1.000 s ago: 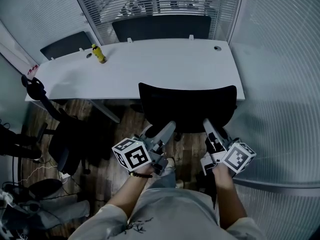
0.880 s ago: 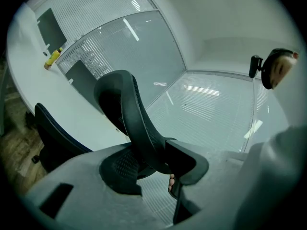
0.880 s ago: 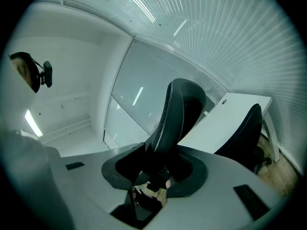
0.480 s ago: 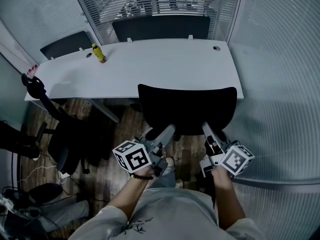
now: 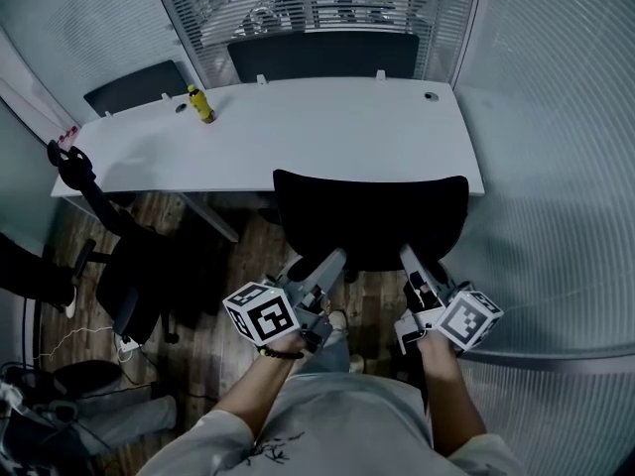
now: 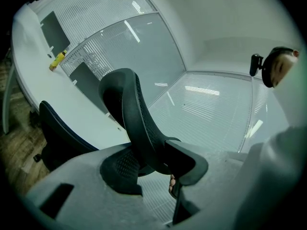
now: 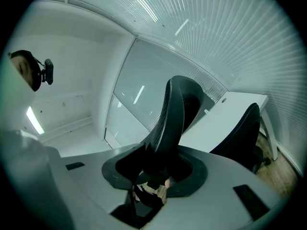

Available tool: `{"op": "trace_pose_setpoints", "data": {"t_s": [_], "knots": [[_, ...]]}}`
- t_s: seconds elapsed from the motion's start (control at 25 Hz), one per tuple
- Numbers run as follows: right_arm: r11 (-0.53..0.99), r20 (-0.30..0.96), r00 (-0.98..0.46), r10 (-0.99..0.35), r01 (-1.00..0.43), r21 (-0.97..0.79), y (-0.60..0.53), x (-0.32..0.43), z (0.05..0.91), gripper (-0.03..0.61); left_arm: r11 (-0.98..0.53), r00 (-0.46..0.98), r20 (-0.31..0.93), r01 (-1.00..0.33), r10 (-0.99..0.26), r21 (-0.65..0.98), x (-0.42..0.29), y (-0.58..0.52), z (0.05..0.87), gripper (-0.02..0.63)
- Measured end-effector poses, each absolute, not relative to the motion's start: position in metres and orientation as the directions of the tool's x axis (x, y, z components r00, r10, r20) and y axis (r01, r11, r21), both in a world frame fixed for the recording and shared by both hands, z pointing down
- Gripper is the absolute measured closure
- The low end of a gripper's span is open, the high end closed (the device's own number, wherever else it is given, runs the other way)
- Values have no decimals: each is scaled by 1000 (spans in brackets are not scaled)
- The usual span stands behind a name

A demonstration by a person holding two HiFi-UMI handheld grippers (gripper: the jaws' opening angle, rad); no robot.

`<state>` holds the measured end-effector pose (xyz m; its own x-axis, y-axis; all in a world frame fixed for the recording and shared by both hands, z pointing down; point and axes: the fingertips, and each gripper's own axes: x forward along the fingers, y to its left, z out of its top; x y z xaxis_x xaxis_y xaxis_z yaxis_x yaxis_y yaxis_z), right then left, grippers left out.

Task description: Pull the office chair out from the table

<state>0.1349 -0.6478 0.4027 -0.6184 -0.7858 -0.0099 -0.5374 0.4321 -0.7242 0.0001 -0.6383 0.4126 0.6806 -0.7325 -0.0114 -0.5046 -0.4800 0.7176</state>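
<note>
A black office chair [image 5: 372,216] stands close against the near edge of a white table [image 5: 327,137], its backrest toward the person. The left gripper [image 5: 335,259] and right gripper [image 5: 406,254] meet the backrest's lower edge — one toward each side. A yellow bottle [image 5: 201,104] stands near the table's far left corner.

The office chair [image 5: 372,216] stands against the tabletop [image 5: 327,132] edge and blocks the way forward. A ribbed glass wall [image 5: 556,216] closes off the right side, and a second chair [image 5: 129,276] crowds the left. Bare wooden floor [image 5: 253,246] lies open between the two chairs.
</note>
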Motion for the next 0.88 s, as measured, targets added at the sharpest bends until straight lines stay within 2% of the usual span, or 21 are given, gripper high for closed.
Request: {"op": "trace_pose_setpoints", "data": {"t_s": [0.88], "knots": [[479,-73,-618,-782,-522,-706,-518,110,394,459,-474,678,-12,-500,-735,724,-26,-510,406,459]]}}
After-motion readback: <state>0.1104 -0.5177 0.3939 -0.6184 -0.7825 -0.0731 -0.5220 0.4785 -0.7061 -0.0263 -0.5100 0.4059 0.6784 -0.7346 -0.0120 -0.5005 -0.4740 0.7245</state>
